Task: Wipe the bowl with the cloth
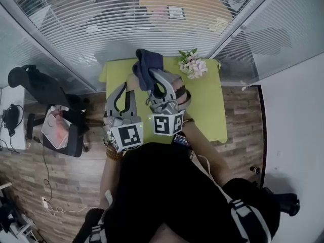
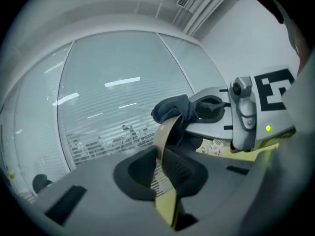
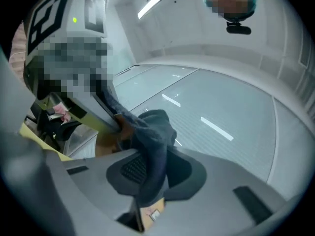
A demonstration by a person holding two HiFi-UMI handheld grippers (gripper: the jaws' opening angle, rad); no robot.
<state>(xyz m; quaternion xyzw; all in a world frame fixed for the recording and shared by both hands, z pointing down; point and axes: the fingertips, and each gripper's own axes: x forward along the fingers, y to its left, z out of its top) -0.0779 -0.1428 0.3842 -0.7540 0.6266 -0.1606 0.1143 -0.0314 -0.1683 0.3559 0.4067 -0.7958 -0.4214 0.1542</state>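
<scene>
the left claw (image 2: 160, 167) is narrowed onto the bowl (image 2: 165, 132), which shows here only edge-on: a thin, smooth, tan wall that curves up from between the two dark ribbed pads. the right claw (image 3: 150, 173) is pinched on the cloth (image 3: 152, 132), a soft, dark blue, matte fabric that hangs in a thick fold through its pads and bunches into a rounded lump beyond them. that lump sits over the far rim of the bowl, so cloth and bowl touch. both are held up in the air over the near left part of the table (image 1: 205, 105).

the table is a flat lime-green slab with straight edges. a loose spray of pale pink and white flowers (image 1: 192, 65) lies at its far right corner. the rest of the top that shows, to the right and towards the near edge, is bare. its far edge stands close to a glass wall with white slatted blinds (image 1: 101, 14). wood-plank floor (image 1: 66, 176) runs along the left and right sides, and a black chair (image 1: 35, 82) stands well off to the left.

in the head view the grey claw bodies and their marker cubes cover nearly all of the bowl, and only a small tan patch shows below the cloth. its full shape and inside cannot be made out in any view. a pale tan tag-like piece low between the right claw's jaws is too blurred to identify. the person's dark clothing cuts off the near edge of the table.
</scene>
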